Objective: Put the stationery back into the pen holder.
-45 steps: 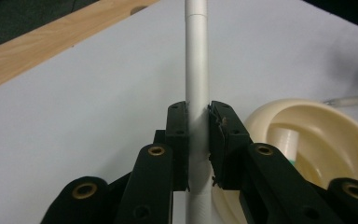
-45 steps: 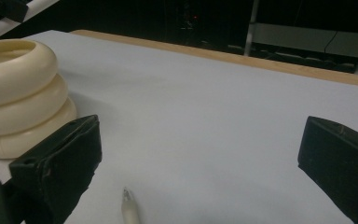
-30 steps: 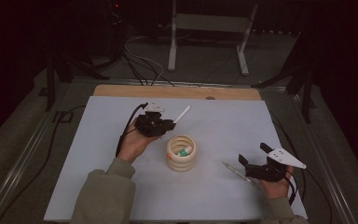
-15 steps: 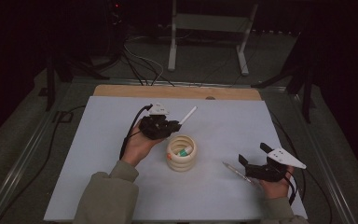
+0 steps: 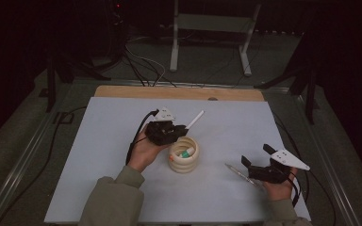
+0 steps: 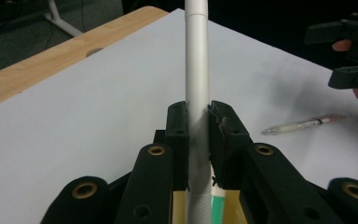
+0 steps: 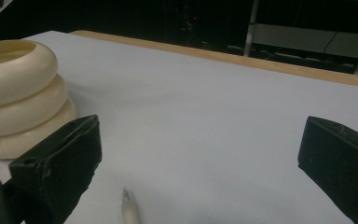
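Note:
My left gripper (image 5: pixel 181 128) (image 6: pixel 198 123) is shut on a white pen (image 5: pixel 194 119) (image 6: pixel 197 70), held just over the rim of a cream ringed pot (image 5: pixel 184 155) (image 7: pixel 14 93) at the table's middle. A green and white marker (image 5: pixel 185 153) lies inside the pot. My right gripper (image 5: pixel 256 155) (image 7: pixel 200 161) stands open near the front right, its jaws wide apart. A clear pen (image 5: pixel 238 173) (image 6: pixel 305 124) (image 7: pixel 130 210) lies on the white sheet just in front of it, untouched.
The white sheet (image 5: pixel 113 155) covers the table, with a wooden strip (image 5: pixel 179 92) along the far edge. Cables (image 5: pixel 141 66) and a metal stand (image 5: pixel 212 28) sit on the floor beyond. Metal rails (image 5: pixel 23 155) run along both sides.
My left gripper has carried the white pen to the right and nearer, up to the pot's rim. The right gripper has stayed put.

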`<state>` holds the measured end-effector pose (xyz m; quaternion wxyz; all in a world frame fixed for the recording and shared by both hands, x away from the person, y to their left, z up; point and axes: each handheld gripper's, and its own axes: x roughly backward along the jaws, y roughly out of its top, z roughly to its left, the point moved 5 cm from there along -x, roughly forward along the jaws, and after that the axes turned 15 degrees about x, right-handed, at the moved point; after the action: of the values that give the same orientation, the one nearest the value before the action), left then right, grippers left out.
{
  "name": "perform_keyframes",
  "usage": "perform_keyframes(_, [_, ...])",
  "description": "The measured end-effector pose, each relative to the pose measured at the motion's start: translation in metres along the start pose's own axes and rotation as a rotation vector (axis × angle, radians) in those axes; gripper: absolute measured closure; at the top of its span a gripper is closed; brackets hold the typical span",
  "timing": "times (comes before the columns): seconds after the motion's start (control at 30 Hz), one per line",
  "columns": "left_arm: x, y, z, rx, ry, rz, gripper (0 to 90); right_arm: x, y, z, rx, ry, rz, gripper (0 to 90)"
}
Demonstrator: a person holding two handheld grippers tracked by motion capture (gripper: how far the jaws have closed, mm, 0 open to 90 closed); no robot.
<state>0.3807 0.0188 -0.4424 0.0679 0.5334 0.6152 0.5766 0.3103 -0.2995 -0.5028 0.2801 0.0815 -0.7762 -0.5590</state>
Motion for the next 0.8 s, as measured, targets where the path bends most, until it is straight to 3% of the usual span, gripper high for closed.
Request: perform_keyframes(0.8, [-0.012,-0.013,-0.005,-0.005,-0.01,0.025,79.5,0.0,0.0,0.0,0.001,0.001,0.0,0.0])
